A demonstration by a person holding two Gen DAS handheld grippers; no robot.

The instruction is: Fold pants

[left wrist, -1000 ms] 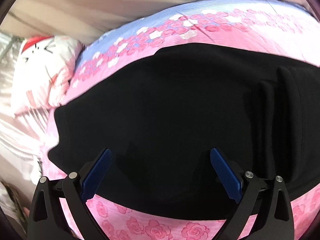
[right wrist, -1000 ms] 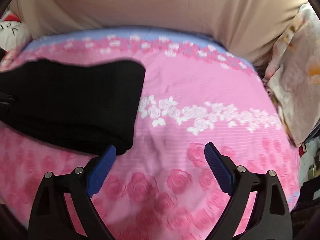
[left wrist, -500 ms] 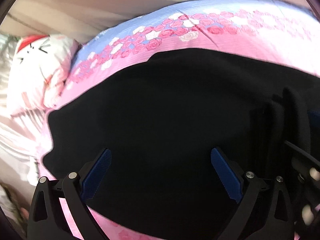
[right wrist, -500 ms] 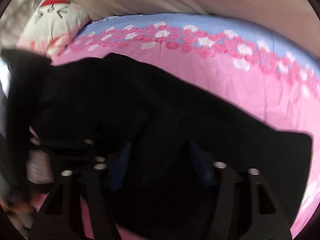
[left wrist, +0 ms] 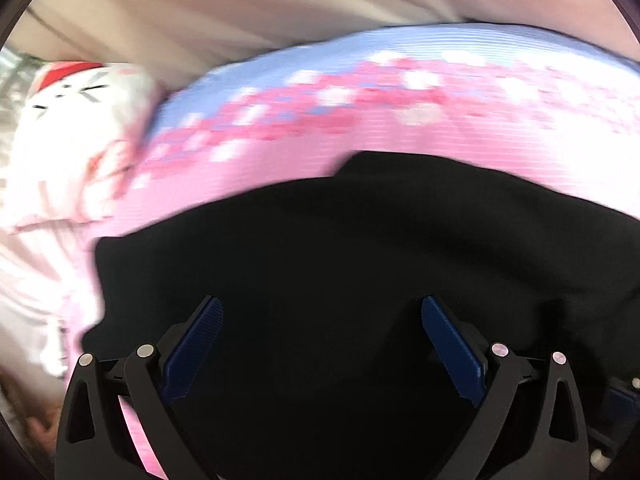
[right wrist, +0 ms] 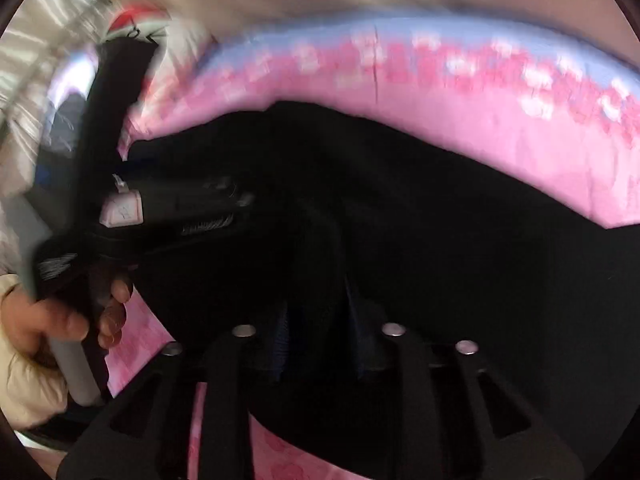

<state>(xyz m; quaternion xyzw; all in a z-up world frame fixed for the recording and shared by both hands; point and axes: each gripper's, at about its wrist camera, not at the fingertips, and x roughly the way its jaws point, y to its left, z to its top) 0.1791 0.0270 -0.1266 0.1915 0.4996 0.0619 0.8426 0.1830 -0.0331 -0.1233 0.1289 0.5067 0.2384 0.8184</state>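
The pants (left wrist: 360, 280) are a soft, matte black cloth lying flat across a bed (left wrist: 440, 136), whose cover is pink with printed roses and a pale blue band along the far edge. A white pillow (left wrist: 80, 128) with a red-and-black cartoon face sits at the bed's left end, and plain beige fabric hangs behind. The left tongs (left wrist: 320, 344) point steeply down over the pants, ribbed blue pads set wide apart with nothing pressed between them. The right tongs (right wrist: 320, 340) also point steeply down; their arms stand close together, and a raised fold of the black cloth sits clamped between the dark blue pads; their jaws have just been opening a little after a sharp closing. In the right wrist view, a hand (right wrist: 48, 328) in a cream sleeve grips a grey handle (right wrist: 76, 368) of the left tool at the pants' left edge. Both views are motion-blurred.
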